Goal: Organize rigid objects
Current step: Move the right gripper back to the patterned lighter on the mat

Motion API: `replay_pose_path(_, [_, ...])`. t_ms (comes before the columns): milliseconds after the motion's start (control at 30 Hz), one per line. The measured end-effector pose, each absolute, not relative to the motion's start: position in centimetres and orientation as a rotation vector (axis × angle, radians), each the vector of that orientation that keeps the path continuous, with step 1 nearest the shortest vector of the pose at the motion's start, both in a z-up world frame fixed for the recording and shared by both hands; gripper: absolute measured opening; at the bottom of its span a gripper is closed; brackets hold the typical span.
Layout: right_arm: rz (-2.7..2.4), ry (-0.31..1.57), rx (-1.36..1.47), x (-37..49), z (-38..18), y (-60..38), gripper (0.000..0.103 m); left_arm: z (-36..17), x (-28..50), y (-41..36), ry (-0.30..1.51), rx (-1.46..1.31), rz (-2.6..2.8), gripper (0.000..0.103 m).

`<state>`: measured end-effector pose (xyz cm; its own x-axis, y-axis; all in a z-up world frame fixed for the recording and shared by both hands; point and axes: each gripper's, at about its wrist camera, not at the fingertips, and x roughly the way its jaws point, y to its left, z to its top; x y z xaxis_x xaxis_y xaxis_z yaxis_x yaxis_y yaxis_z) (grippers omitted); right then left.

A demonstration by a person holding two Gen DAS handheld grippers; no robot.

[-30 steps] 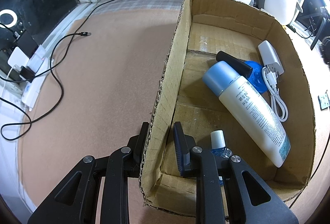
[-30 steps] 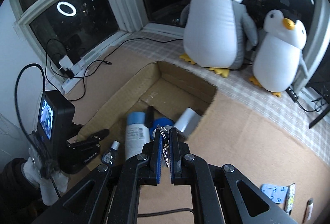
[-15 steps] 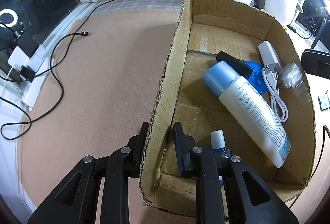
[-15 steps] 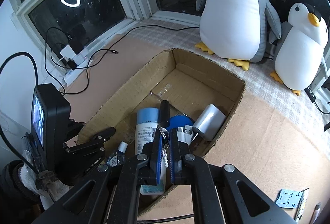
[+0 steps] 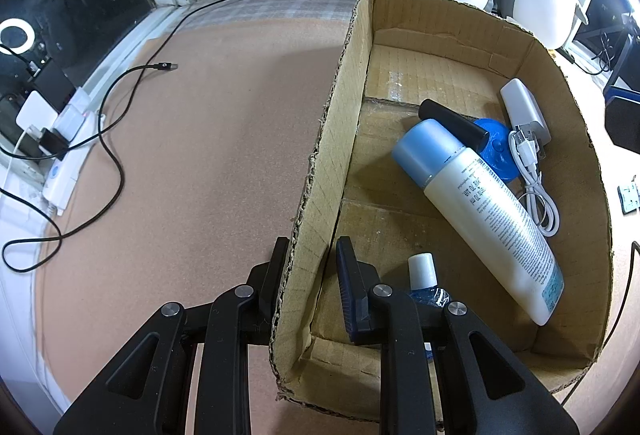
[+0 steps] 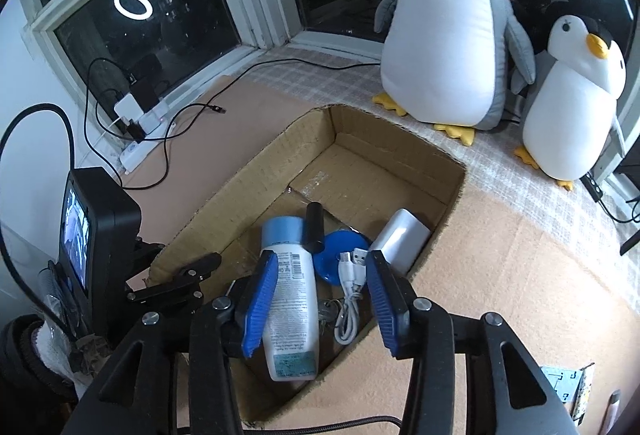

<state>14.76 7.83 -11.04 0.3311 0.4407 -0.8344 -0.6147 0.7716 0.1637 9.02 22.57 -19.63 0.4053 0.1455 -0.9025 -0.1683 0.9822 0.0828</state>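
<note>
A cardboard box [image 5: 320, 171] [image 6: 404, 147] holds a white bottle with a blue cap [image 5: 480, 203] [image 6: 288, 287], a black tube [image 5: 452, 123], a blue disc [image 5: 500, 155], a white power bank [image 5: 524, 107] [image 6: 400, 239], a white cable [image 5: 536, 187] [image 6: 352, 299] and a small blue bottle [image 5: 424, 275]. A key bunch [image 6: 328, 315] lies in the box beside the cable. My left gripper [image 5: 310, 259] is shut on the box's left wall. My right gripper [image 6: 320, 299] is open and empty above the box.
Two plush penguins [image 6: 448, 35] stand behind the box. Black cables [image 5: 108, 139] and a power strip [image 5: 60, 171] lie at the left by the window. Small flat items [image 6: 568, 387] lie on the brown surface at the right.
My right gripper moved over the box, opened and let go of the keys, which now lie in the box. The left gripper kept its hold on the box wall.
</note>
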Motion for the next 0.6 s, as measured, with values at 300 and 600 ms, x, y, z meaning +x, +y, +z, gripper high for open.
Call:
replay_pose_path(300, [0.577, 1.013, -0.15, 14.8, -10.7, 1.7, 0.042, -19.6, 9.0, 22.6, 1.136, -0.022, 0.199, 0.02])
replay_pose_path(600, [0.416, 1.006, -0.148, 14.5, -10.5, -5.4, 0.042, -19.6, 9.0, 22.5, 1.137, -0.018, 0.2, 0.02])
